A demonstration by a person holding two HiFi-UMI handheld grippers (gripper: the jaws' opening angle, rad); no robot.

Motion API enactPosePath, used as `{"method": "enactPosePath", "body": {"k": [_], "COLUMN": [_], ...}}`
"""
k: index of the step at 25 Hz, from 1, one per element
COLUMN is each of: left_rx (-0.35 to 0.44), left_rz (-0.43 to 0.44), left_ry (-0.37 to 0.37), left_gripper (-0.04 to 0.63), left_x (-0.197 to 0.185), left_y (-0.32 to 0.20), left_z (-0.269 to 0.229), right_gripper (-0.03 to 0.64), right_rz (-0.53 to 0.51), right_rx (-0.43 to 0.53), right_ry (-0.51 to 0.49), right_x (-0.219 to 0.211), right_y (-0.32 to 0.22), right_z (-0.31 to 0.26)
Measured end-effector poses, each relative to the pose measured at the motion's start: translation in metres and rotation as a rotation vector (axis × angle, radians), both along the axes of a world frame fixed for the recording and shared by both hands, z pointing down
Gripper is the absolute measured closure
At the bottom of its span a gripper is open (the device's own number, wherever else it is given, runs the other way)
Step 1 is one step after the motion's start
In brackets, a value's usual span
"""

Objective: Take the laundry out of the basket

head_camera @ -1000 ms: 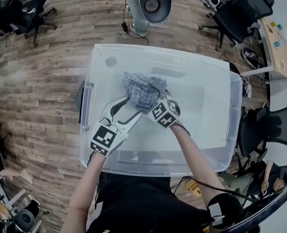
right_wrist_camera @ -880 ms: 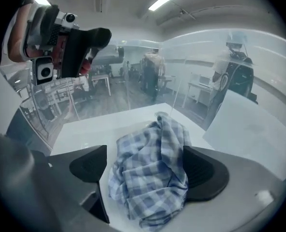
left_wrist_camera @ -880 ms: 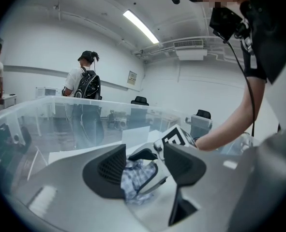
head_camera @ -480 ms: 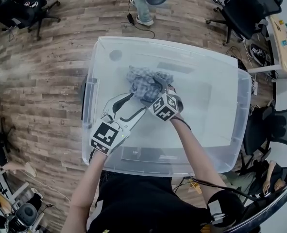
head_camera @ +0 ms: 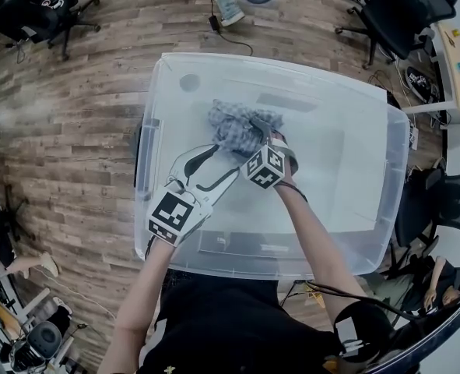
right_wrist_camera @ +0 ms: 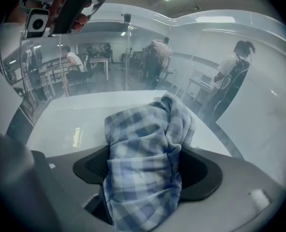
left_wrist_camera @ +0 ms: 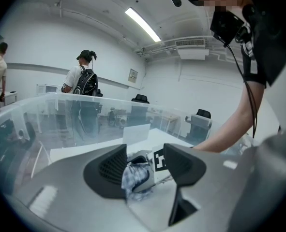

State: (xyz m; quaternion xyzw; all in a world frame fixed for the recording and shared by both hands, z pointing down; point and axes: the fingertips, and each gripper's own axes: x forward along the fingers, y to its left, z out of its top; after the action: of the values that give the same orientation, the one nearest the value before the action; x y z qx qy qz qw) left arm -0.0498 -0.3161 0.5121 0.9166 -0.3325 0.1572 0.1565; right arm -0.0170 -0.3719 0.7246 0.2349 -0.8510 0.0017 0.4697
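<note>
A blue-and-white checked cloth (head_camera: 237, 127) lies bunched on the floor of a clear plastic bin (head_camera: 153, 115), toward its far left. My right gripper (head_camera: 254, 135) points steeply down onto the cloth (right_wrist_camera: 147, 139). Its jaws have just been closing, and the bundle fills the gap with both pads against it. My left gripper (head_camera: 218, 164) hovers inside the bin just in front of the cloth, open and holding nothing. In the left gripper view, the cloth (left_wrist_camera: 134, 177) and the right gripper's marker cube (left_wrist_camera: 158, 159) show beyond the open jaws.
The bin's tall clear walls (left_wrist_camera: 60, 115) surround both grippers. Office chairs (head_camera: 405, 10) stand on the wooden floor around it, and a desk (head_camera: 459, 61) stands at the far right. A person with a backpack (left_wrist_camera: 82, 83) stands beyond the bin.
My right gripper has sunk onto the checked cloth, and its jaws now stand around the bundle. The left gripper has stayed where it was.
</note>
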Motion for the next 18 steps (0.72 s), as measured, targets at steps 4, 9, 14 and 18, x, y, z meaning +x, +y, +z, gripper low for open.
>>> {"method": "enactPosePath", "body": {"k": [4, 9, 14, 18], "left_rx": [-0.004, -0.006, 0.001, 0.000], "left_rz": [-0.004, -0.003, -0.012, -0.011], "left_ry": [-0.010, -0.012, -0.009, -0.008], "left_gripper": [0.361, 0.368, 0.380, 0.380], "left_x": [0.002, 0.001, -0.004, -0.004], "left_y": [0.003, 0.005, 0.003, 0.003], "left_z": [0.003, 0.003, 0.001, 0.001], "right_gripper": [0.230, 0.335, 0.426, 0.465], "right_rz": [0.008, 0.062, 0.115, 0.149], "right_rx": [0.020, 0.008, 0.001, -0.034], "right_ry": [0.032, 0.056, 0.028, -0.001], "right_x": [0.006, 0.010, 0.011, 0.012], "right_y": [0.000, -0.005, -0.007, -0.007], "right_z": [0.004, 0.004, 0.000, -0.003]}}
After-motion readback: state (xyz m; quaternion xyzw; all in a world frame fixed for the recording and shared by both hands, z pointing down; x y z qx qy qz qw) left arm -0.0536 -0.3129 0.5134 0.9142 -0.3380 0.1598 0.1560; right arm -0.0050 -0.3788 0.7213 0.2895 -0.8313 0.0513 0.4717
